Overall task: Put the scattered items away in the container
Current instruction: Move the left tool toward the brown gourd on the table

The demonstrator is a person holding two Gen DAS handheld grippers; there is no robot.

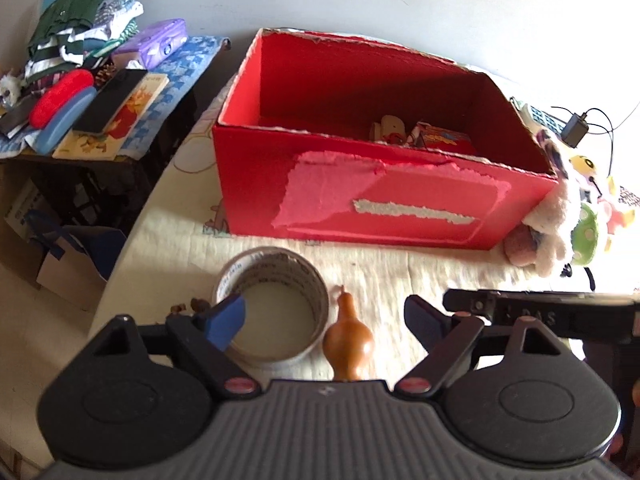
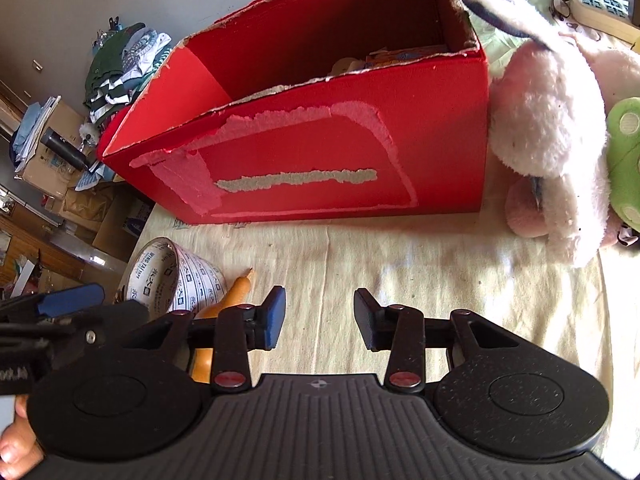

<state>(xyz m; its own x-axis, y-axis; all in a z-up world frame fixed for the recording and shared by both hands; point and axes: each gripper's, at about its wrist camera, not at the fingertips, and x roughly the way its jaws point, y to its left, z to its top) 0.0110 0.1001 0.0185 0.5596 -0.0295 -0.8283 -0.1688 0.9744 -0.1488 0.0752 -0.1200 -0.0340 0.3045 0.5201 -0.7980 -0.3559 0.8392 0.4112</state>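
Note:
A red cardboard box [image 1: 384, 200] [image 2: 304, 168] stands on the cream cloth, with a few small items in its far right corner. In front of it lie a roll of tape [image 1: 276, 312] [image 2: 172, 276] and a small brown gourd [image 1: 348, 340] [image 2: 236, 292]. My left gripper [image 1: 326, 316] is open; its left finger reaches over the tape roll and the gourd lies between the fingers, untouched. My right gripper [image 2: 320, 316] is open over bare cloth, to the right of the gourd, with nothing between its fingers. The right gripper's arm shows as a black bar at the right of the left wrist view.
A white plush rabbit [image 2: 552, 132] [image 1: 556, 220] and a green spotted toy [image 2: 624, 152] lean at the box's right end. A side table [image 1: 100, 92] at the left carries folded clothes, cases and a book. A charger and cable [image 1: 576, 128] lie at the back right.

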